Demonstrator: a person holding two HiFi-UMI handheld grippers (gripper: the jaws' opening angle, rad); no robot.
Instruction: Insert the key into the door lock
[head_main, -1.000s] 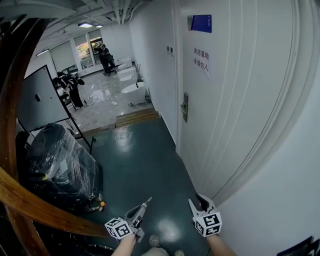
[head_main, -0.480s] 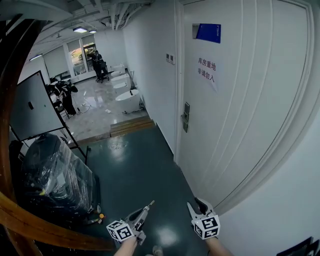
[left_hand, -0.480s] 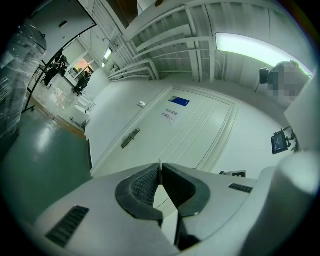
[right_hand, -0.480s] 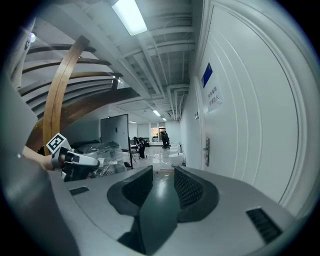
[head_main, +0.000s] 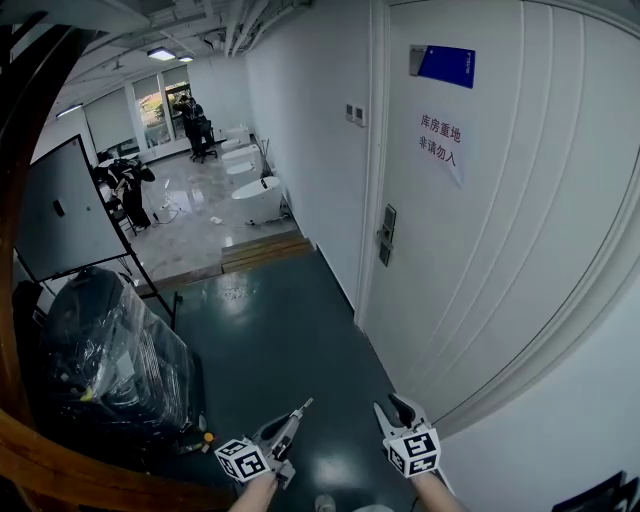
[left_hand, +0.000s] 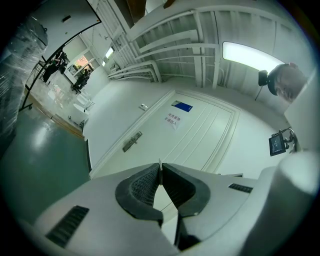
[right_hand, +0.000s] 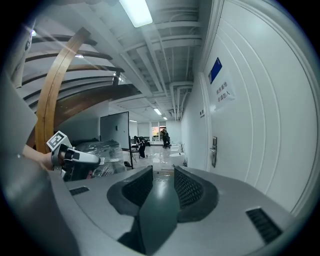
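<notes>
The left gripper (head_main: 294, 414) sits low in the frame, left of centre, its jaws pressed together on a thin pale sliver that pokes just past their tips. In the left gripper view that sliver (left_hand: 159, 163) reads as the key, though only its edge shows. The right gripper (head_main: 392, 408) is at the bottom just right of centre, with its jaws apart and nothing between them. The door lock (head_main: 386, 232), a narrow dark plate on the left edge of the white door (head_main: 500, 260), lies well apart from both, right of centre in the head view.

The main risk is the grip. So little of the key shows beyond the pads that a push against the lock could twist it sideways or drive it back between the jaws. If it slips, it falls to the dark green floor (head_main: 280, 330). Alignment is the second risk: the keyhole cannot be made out from here, and the key's flat may not match the slot's angle, so it could scrape the plate instead of entering. The open right gripper offers no steadying yet.

For writing, a blue plaque (head_main: 446, 65) sits at the upper right of the door, its print too small to read. Below it a white paper notice (head_main: 440, 143) carries two lines of red Chinese characters — apparently "库房重地 / 非请勿入". No brand names are visible.
</notes>
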